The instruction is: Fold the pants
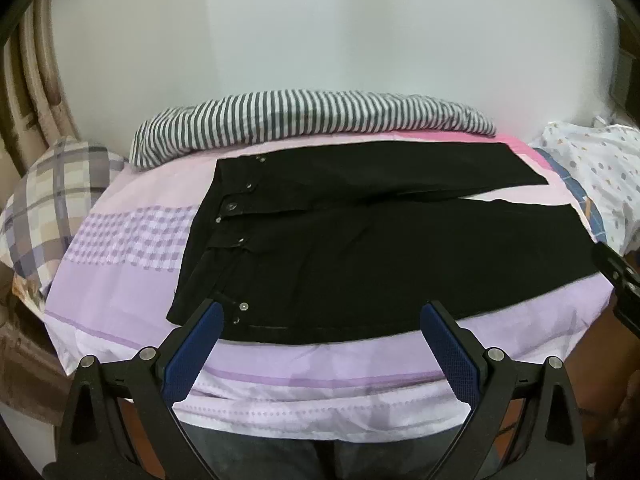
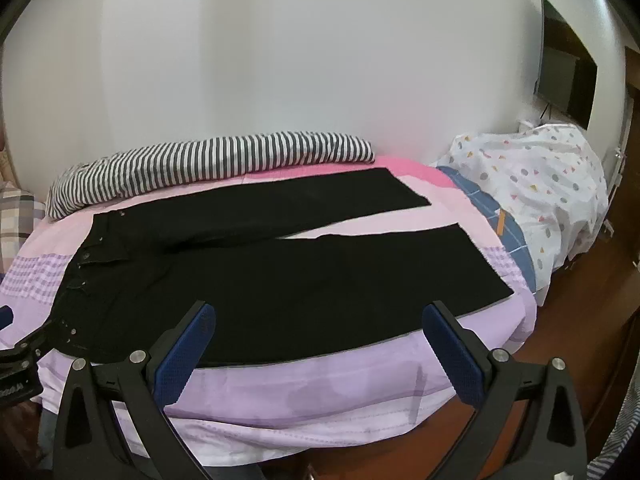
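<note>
Black pants [image 1: 380,240] lie flat on the bed, waistband with metal buttons to the left, the two legs spread apart and running right. In the right wrist view the same pants [image 2: 300,268] fill the middle of the bed. My left gripper [image 1: 322,312] hovers open above the near edge of the pants by the waistband, nothing between its blue pads. My right gripper [image 2: 318,316] stands open over the near leg, also holding nothing. The left gripper's black frame [image 2: 20,360] shows at the left edge of the right wrist view.
The bed has a purple and pink sheet [image 1: 280,364]. A striped rolled blanket [image 1: 304,120] lies along the wall. A plaid pillow [image 1: 52,200] sits at left, a dotted white quilt [image 2: 540,184] at right. A wall-mounted screen [image 2: 568,72] hangs at the far right.
</note>
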The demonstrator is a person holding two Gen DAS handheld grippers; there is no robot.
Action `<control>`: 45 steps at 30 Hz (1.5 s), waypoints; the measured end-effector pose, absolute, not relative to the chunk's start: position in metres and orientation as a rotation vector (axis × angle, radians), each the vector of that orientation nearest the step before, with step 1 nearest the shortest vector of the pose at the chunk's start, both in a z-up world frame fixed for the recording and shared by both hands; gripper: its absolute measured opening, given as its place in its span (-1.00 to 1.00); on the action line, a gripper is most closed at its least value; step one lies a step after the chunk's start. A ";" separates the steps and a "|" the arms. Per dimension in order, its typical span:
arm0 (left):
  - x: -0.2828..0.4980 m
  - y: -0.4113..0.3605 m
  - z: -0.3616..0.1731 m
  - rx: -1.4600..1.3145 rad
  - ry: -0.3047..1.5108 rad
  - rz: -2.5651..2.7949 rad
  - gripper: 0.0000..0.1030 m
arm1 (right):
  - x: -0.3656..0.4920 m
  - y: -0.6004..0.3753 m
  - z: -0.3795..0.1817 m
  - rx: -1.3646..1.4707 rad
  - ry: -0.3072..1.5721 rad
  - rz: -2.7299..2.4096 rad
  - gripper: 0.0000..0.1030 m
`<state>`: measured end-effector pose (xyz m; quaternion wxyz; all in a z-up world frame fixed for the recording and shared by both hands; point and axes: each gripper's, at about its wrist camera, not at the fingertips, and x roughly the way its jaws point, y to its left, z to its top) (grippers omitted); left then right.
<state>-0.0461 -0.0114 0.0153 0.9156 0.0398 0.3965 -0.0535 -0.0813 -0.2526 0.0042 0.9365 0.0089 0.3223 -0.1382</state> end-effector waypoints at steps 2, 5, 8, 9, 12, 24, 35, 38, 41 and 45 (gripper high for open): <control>-0.053 -0.013 0.017 0.088 0.798 -0.114 0.91 | -0.084 -0.252 0.006 0.013 0.648 -0.286 1.00; -0.059 -0.014 0.023 0.087 0.773 -0.117 0.91 | -0.091 -0.253 0.012 0.039 0.622 -0.277 1.00; -0.064 -0.014 0.028 0.084 0.748 -0.115 0.91 | -0.096 -0.251 0.017 0.045 0.597 -0.273 1.00; -0.067 -0.013 0.027 0.084 0.741 -0.114 0.91 | -0.097 -0.250 0.018 0.041 0.590 -0.270 1.00; -0.073 -0.012 0.027 0.074 0.731 -0.114 0.91 | -0.101 -0.248 0.018 0.037 0.583 -0.271 1.00; -0.086 -0.015 0.032 0.074 0.680 -0.120 0.91 | -0.108 -0.252 0.014 0.067 0.579 -0.259 1.00; -0.091 -0.015 0.039 0.066 0.649 -0.123 0.91 | -0.113 -0.252 0.020 0.057 0.552 -0.264 1.00; -0.093 -0.016 0.040 0.065 0.642 -0.123 0.91 | -0.113 -0.250 0.021 0.052 0.550 -0.259 1.00; -0.093 -0.016 0.041 0.064 0.638 -0.121 0.91 | -0.113 -0.250 0.022 0.050 0.549 -0.257 1.00; -0.093 -0.015 0.041 0.062 0.641 -0.122 0.91 | -0.113 -0.249 0.023 0.050 0.547 -0.258 1.00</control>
